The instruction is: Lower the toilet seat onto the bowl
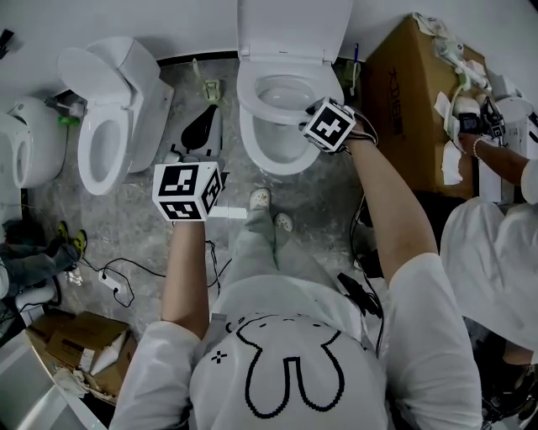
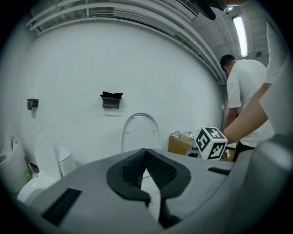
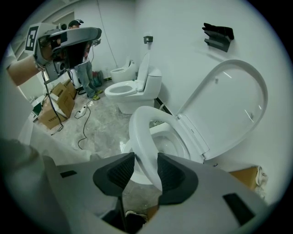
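The white toilet [image 1: 277, 151] stands ahead with its lid [image 1: 290, 25] up against the wall. In the right gripper view the oval seat [image 3: 142, 132] hangs half raised over the bowl [image 3: 167, 144], hinged below the lid [image 3: 229, 105]. My right gripper [image 3: 146, 171] straddles the seat's front rim, and both pads touch it. In the head view that gripper [image 1: 318, 119] sits at the bowl's right rim. My left gripper [image 1: 192, 191] hovers over the floor left of the bowl, its jaws [image 2: 145, 155] shut on nothing and aimed at the wall.
A second toilet [image 1: 105, 126] stands to the left, and part of another is at the far left. A cardboard box [image 1: 412, 92] sits right of the bowl, beside another person [image 1: 496, 243]. Cables [image 1: 118, 277] and boxes [image 1: 80, 344] lie on the floor at lower left.
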